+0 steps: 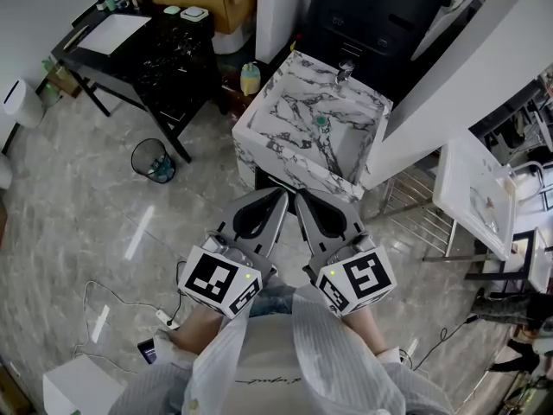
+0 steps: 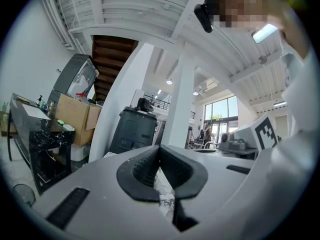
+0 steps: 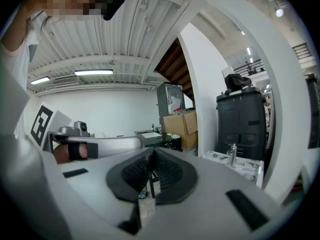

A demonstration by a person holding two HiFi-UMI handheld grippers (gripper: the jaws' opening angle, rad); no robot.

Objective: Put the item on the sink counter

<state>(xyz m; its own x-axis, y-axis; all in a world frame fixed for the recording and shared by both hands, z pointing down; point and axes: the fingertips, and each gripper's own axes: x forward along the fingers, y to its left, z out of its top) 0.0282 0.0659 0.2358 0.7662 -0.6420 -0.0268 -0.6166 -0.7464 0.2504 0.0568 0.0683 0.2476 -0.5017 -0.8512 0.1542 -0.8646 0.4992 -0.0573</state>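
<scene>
head view
item: i cannot tell which thing it is; neither gripper carries anything.
sink (image 1: 259, 118): white marble with dark veins, a square basin and a flat rim. it stands just ahead of both grippers.
faucet (image 1: 345, 73): metal, upright on the far rim.
green thing (image 1: 321, 121): small and round, low in the basin.
left gripper (image 1: 281, 194): held close to the body, tip aimed at the sink's near rim, jaws closed on each other.
right gripper (image 1: 301, 199): just beside the left one, aimed the same way, jaws also closed.
yellow bottle (image 1: 250, 78): upright, low beside the sink's left side.
black table (image 1: 168, 63): left of the sink, with a white sheet (image 1: 114, 33) on it.
waste bin (image 1: 154, 160): wire mesh, on the floor near the table leg.
cable (image 1: 95, 318): loose on the floor at lower left.

left gripper view
left gripper (image 2: 160, 150): ribbed dark pads pressed together, nothing between them.
below the jaws: a strip of veined marble shows.
behind: cardboard box (image 2: 75, 116), dark cabinet (image 2: 132, 131) and white pillar (image 2: 177, 109).

right gripper view
right gripper (image 3: 151, 153): pads closed together, nothing gripped.
sink (image 3: 242, 168): to the right, with the faucet (image 3: 231, 154) upright on it.
left gripper (image 3: 100, 144): alongside at left, a hand (image 3: 62, 153) on it.
</scene>
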